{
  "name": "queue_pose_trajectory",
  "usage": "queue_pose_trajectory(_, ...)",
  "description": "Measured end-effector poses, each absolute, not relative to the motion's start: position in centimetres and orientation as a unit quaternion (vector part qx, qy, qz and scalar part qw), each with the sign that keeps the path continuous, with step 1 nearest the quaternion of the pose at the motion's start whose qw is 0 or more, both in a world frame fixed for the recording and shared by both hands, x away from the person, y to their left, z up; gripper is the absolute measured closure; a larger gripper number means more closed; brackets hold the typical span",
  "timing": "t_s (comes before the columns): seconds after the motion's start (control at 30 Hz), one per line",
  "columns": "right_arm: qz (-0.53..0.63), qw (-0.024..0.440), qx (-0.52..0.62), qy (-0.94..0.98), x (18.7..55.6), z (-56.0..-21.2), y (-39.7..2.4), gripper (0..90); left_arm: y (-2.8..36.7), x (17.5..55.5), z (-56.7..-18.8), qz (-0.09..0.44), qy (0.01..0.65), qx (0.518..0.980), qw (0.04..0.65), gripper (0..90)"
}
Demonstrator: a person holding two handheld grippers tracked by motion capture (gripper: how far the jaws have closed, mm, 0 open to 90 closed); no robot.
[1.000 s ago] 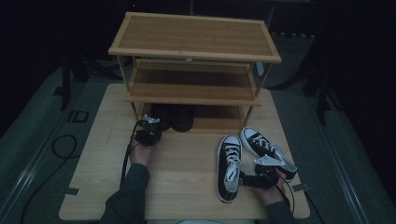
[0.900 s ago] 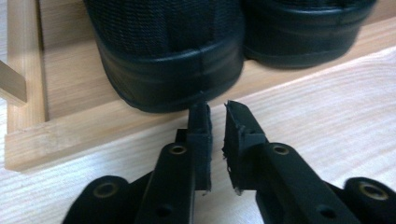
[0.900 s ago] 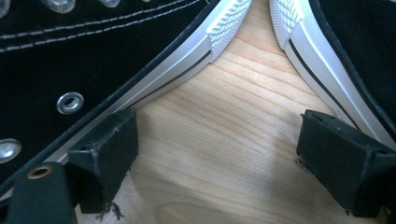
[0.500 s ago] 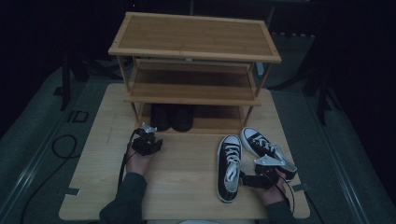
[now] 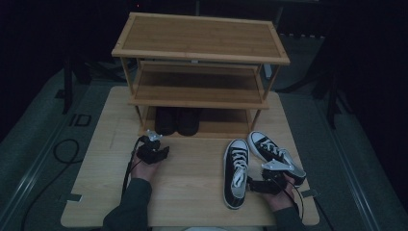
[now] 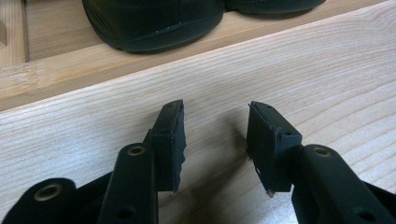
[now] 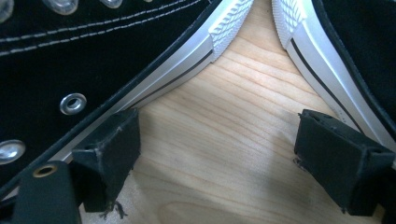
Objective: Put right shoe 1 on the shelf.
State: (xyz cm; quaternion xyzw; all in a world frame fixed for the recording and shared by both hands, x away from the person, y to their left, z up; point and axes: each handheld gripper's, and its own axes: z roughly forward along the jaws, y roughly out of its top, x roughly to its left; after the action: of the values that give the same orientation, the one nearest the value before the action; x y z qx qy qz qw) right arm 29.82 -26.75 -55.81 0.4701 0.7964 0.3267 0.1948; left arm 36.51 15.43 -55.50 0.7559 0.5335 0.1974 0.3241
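The left hand-held gripper point(image 5: 153, 150) sat low, its jaws apart and empty, having just been opening. The right hand-held gripper point(image 5: 265, 182) also held its jaws wide apart. Both forearms reached in from below.

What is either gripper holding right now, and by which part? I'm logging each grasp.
Nothing is held. The left gripper has just been opening over bare table; the right gripper stands open between the two sneakers.

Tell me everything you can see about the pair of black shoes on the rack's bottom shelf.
The pair of black shoes stands side by side at the left of the wooden rack's bottom shelf. They look plain, dark and smooth, with no white trim visible. The left gripper view shows one rounded end with a dark sole edge resting on the shelf board. Nothing else touches them.
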Motion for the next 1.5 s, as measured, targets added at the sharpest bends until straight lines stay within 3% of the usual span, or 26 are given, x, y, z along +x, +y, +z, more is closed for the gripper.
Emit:
queue_pose_trajectory(0.07, 0.325, 0.194, 0.471, 0.797, 29.8, -55.8, -26.7, 17.2, 15.5, 36.5, -55.5, 0.198, 0.533, 0.755, 0.327, 57.1)
queue_pose_trajectory(0.1, 0.323, 0.192, 0.47, 0.799, 29.7, -55.5, -26.7, 25.8, 15.5, 36.4, -55.6, 0.198, 0.532, 0.755, 0.328, 56.9)
queue_pose_trajectory(0.2, 0.33, 0.185, 0.471, 0.797, 29.5, -55.0, -26.8, 34.5, 15.5, 36.3, -55.6, 0.2, 0.528, 0.756, 0.331, 56.5)
queue_pose_trajectory(0.33, 0.349, 0.185, 0.462, 0.794, 29.1, -53.6, -26.8, 41.2, 15.5, 36.3, -55.7, 0.201, 0.527, 0.756, 0.331, 56.1)
queue_pose_trajectory(0.9, 0.395, 0.176, 0.414, 0.801, 27.6, -48.4, -25.2, 50.6, 15.2, 36.1, -55.8, 0.212, 0.523, 0.758, 0.328, 54.6)
queue_pose_trajectory(1.1, 0.401, 0.14, 0.406, 0.809, 28.0, -48.6, -24.4, 48.8, 15.2, 36.1, -55.8, 0.211, 0.523, 0.758, 0.329, 54.4)
queue_pose_trajectory(1.27, 0.376, 0.142, 0.407, 0.82, 28.0, -49.1, -23.8, 49.2, 15.2, 36.1, -55.8, 0.211, 0.522, 0.758, 0.329, 54.4)
queue_pose_trajectory(1.5, 0.352, 0.124, 0.415, 0.83, 28.6, -50.3, -23.4, 60.3, 15.2, 36.1, -55.8, 0.212, 0.522, 0.758, 0.328, 54.4)
